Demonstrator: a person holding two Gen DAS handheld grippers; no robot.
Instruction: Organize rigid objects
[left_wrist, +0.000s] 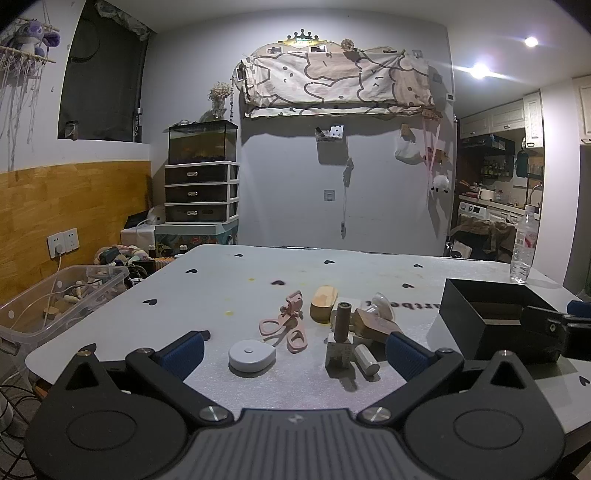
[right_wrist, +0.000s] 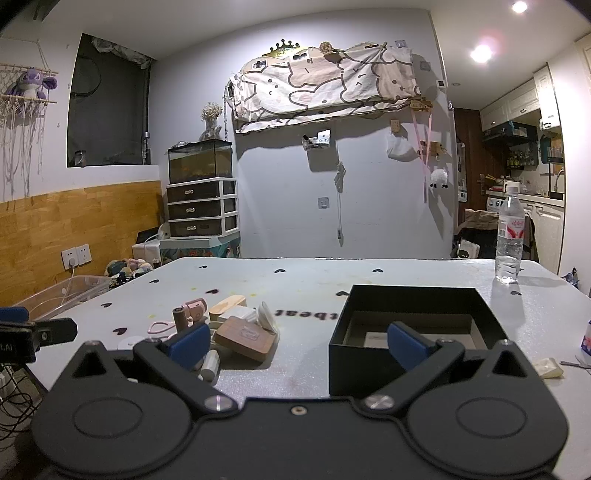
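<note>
A cluster of small rigid items lies mid-table: a white round tape measure (left_wrist: 252, 356), a pink eyelash curler (left_wrist: 286, 325), an oval wooden block (left_wrist: 324, 301), a metal block with an upright cylinder (left_wrist: 340, 339), a small white cylinder (left_wrist: 366, 360) and a flat wooden box (left_wrist: 376, 326). My left gripper (left_wrist: 293, 354) is open just in front of them, holding nothing. An open black box (right_wrist: 413, 290) stands to their right. My right gripper (right_wrist: 298, 345) is open and empty, its right pad at the box's near wall. The wooden box (right_wrist: 245, 338) lies left of centre there.
A water bottle (right_wrist: 511, 240) stands at the table's far right corner. A clear plastic bin (left_wrist: 55, 299) sits off the table's left side, with cables beside it. A pale scrap (right_wrist: 548, 367) lies near the right edge. The table (left_wrist: 332, 391) has bare surface close to me.
</note>
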